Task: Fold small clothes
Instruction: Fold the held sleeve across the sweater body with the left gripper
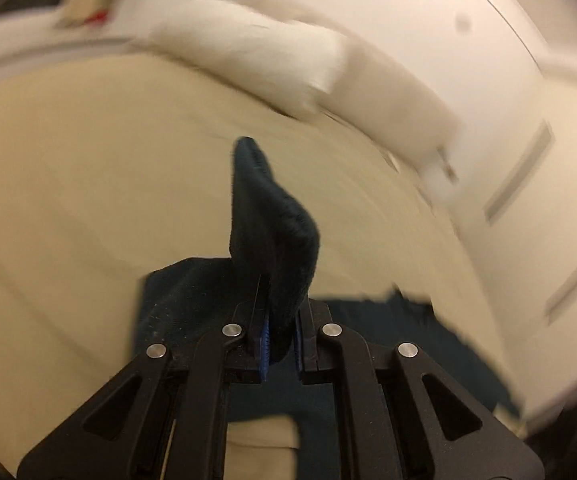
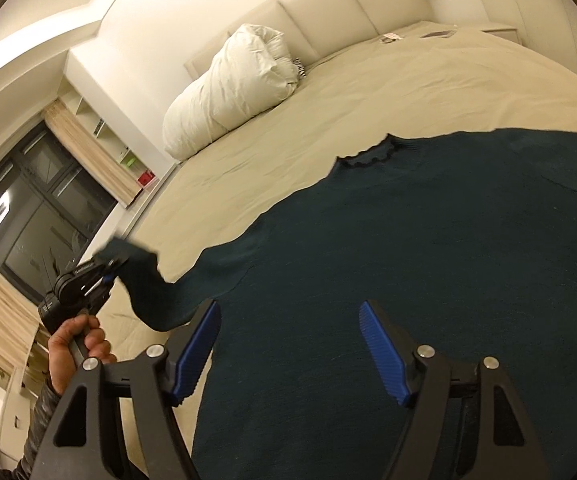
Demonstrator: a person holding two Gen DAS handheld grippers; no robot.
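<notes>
Dark teal sweater (image 2: 408, 260) sleeve in clenched left gripper (image 1: 280, 344) jaws, right gripper (image 2: 288, 344) jaws released, no legible writing

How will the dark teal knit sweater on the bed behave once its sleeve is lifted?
Probably floppy: the dark teal knit sweater sags in a curve from the left gripper, whose jaws pinch its sleeve. Likely to drag rather than slide freely, since its body lies flat on the beige bedsheet. The open right gripper holds nothing.

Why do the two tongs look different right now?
The left tongs are shut on the sweater's sleeve, lifted off the bed; the right tongs are open, holding nothing. The left are off at the sweater's side, the right over its body. Both have blue pads.
</notes>
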